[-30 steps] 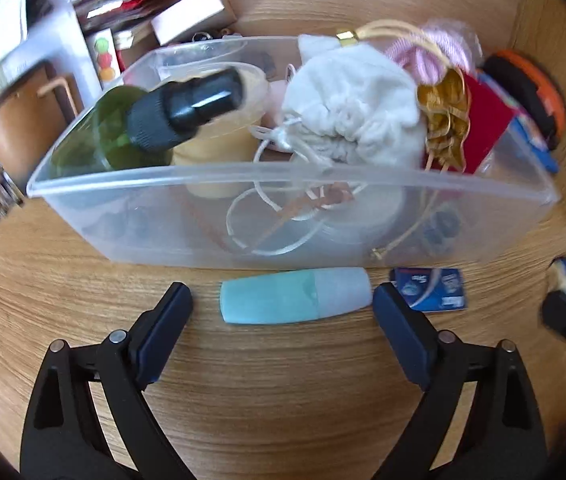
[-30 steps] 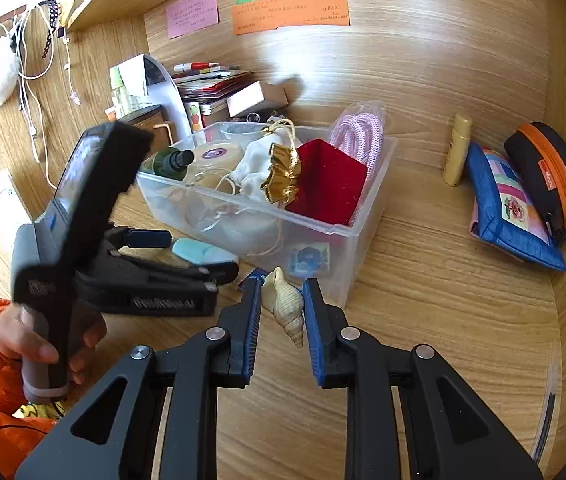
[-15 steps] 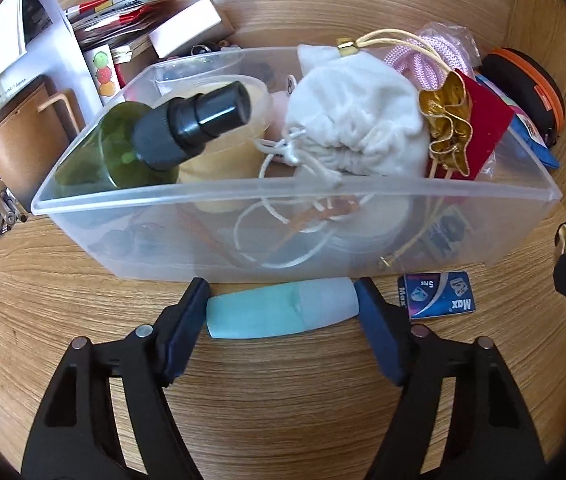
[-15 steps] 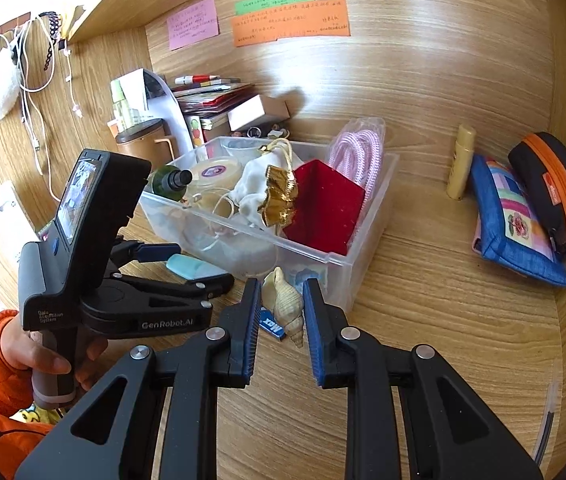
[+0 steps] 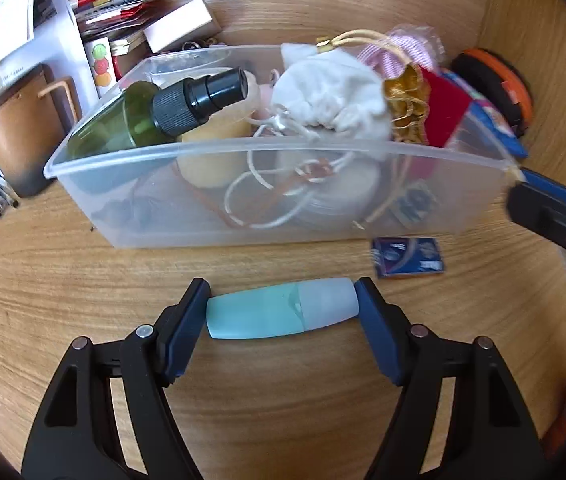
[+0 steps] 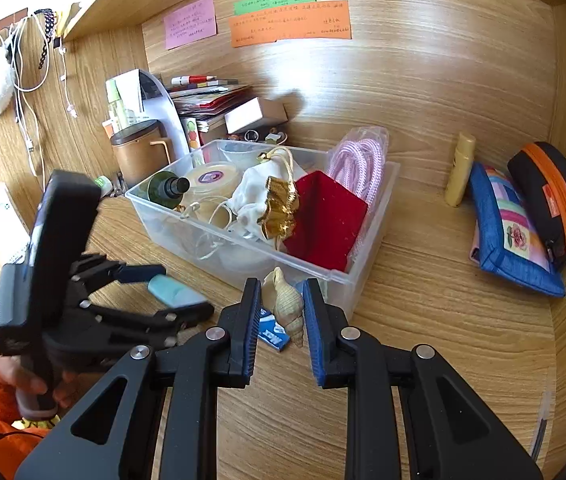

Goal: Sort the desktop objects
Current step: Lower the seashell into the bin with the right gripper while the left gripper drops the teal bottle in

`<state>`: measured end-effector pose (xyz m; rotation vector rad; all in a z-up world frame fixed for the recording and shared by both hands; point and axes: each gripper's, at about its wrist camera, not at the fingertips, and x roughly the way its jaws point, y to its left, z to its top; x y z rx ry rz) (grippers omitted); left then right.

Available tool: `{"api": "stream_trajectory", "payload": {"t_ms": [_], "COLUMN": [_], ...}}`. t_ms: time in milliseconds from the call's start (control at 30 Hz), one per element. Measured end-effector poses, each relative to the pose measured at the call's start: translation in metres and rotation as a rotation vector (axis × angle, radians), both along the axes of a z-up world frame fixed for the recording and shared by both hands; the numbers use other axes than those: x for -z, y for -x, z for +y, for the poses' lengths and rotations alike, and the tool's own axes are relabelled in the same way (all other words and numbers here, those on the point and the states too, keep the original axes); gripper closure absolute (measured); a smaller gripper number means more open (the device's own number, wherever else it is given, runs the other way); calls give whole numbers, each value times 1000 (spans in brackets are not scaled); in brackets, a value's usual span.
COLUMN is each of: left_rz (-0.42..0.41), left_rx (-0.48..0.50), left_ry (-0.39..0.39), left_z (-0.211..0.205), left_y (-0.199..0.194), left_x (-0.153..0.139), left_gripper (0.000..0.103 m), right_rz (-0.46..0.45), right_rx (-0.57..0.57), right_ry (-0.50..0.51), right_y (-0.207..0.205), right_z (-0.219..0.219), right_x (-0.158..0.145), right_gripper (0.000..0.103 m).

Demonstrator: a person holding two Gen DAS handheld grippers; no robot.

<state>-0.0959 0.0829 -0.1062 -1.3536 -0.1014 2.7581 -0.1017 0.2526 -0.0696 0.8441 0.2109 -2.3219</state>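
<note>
left jaws [image 5: 282,312] closed in onto teal tube [image 5: 281,312], right jaws [image 6: 281,316] pinching seashell [image 6: 285,304]

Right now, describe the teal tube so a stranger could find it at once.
Start at the clear plastic bin on the wooden desk. On the bare desk in front of its long wall lies the teal tube, clamped end to end in the left gripper. Unlike the flat blue packet beside it, it is rounded, with a pale cap.

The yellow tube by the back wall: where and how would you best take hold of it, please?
Grip the yellow tube on its upper half, from the front, jaws left and right: it stands upright against the wall, and the blue pouch crowds its base.
</note>
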Motion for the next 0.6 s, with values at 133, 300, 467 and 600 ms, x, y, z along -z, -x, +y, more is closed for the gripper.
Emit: {"api": "stream_trajectory", "payload": {"t_ms": [133,300,467,600], "left_rz": [58,129,173,192], "left_rx": [5,26,61,86], "left_ry": [-16,-34,-58,-67], "left_z": [-15,-26,-29,-22], "left_y": [-13,-20,-5,10], "left_x": [-19,-49,-68,-78], "left_gripper": [30,30,30,30], "right_rz": [8,13,4,-8], "right_rx": [-6,21,71,94], "right_ry": [-18,-20,-25,-39], "right_y": [4,13,28,39], "right_z": [-11,-17,-17,-18], "right_x": [-5,-10,-13,-11], "right_gripper": [84,84,84,84]}}
